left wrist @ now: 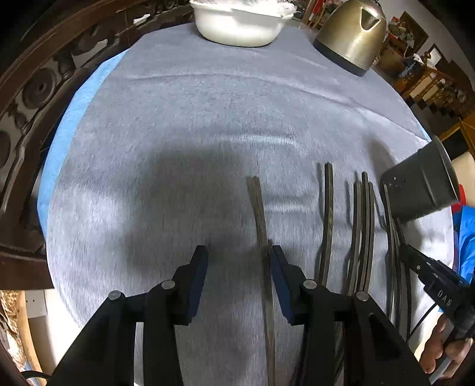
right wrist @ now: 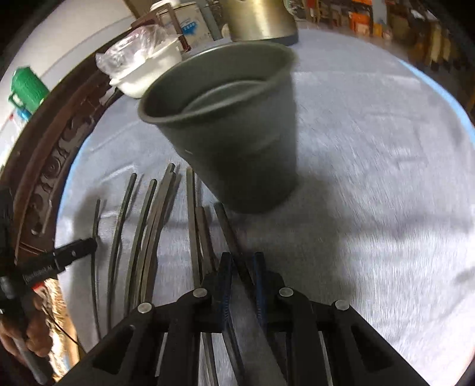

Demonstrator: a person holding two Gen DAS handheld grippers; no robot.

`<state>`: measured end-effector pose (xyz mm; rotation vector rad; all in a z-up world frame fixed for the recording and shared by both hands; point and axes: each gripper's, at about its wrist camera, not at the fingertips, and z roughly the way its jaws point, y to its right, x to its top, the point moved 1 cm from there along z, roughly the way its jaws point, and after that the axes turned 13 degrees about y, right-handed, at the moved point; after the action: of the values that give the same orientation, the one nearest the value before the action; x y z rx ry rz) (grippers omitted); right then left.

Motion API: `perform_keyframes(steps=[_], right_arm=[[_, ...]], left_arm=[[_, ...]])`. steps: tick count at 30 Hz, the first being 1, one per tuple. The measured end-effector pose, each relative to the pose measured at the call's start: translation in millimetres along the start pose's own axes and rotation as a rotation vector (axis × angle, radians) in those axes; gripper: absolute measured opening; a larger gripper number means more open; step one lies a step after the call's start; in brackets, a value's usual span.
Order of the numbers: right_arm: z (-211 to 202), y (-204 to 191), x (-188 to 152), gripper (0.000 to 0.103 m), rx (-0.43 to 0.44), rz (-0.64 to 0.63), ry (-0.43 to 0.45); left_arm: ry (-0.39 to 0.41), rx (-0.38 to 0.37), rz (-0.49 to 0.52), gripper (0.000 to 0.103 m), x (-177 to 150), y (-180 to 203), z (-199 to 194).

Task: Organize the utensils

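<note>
Though thin and stiff, likely light and slick: chopsticks lying in a loose row on the grey cloth over the table, long axes pointing away from both cameras, some touching in bundles, others apart. Probably hard to lift off the nap, prone to rolling or pivoting if pinched near one end; best taken somewhat back from the tip, across the narrow width, so that the stick stays level. Left gripper low over the cloth, fingers spread wide, one lone stick running between them close against the right pad, touching or not cannot be told; nothing clamped. Right gripper also low, angled forward and down, fingers drawn narrow around a single stick at the right edge of the row; seemingly pinched, though blur hides actual contact. Grey cup ahead of the right gripper, tilted with its mouth toward the camera, seemingly leaning or lifted, empty as far as can be seen; likely the holder for the sticks. Likely light too, and easy to tip when a stick is dropped in. White bowl and metal kettle at the far edge, well apart from the work.
</note>
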<state>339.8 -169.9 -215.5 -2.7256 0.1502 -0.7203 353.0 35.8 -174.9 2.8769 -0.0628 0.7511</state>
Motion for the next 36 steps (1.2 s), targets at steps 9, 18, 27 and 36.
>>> perform_keyframes(steps=[9, 18, 27, 36], right_arm=[[-16, 14, -1, 0.008, 0.089, 0.020, 0.030], [-78, 26, 4, 0.007, 0.201, 0.005, 0.146], [-137, 21, 22, 0.007, 0.286, 0.017, 0.355], [-191, 25, 29, 0.007, 0.294, 0.031, 0.586]], left_arm=[[0.009, 0.024, -0.007, 0.028, 32, 7, 21], [0.125, -0.062, -0.045, 0.004, 34, 7, -23], [0.330, -0.192, -0.002, 0.004, 31, 37, -111], [0.520, -0.301, 0.026, 0.004, 25, 55, -189]])
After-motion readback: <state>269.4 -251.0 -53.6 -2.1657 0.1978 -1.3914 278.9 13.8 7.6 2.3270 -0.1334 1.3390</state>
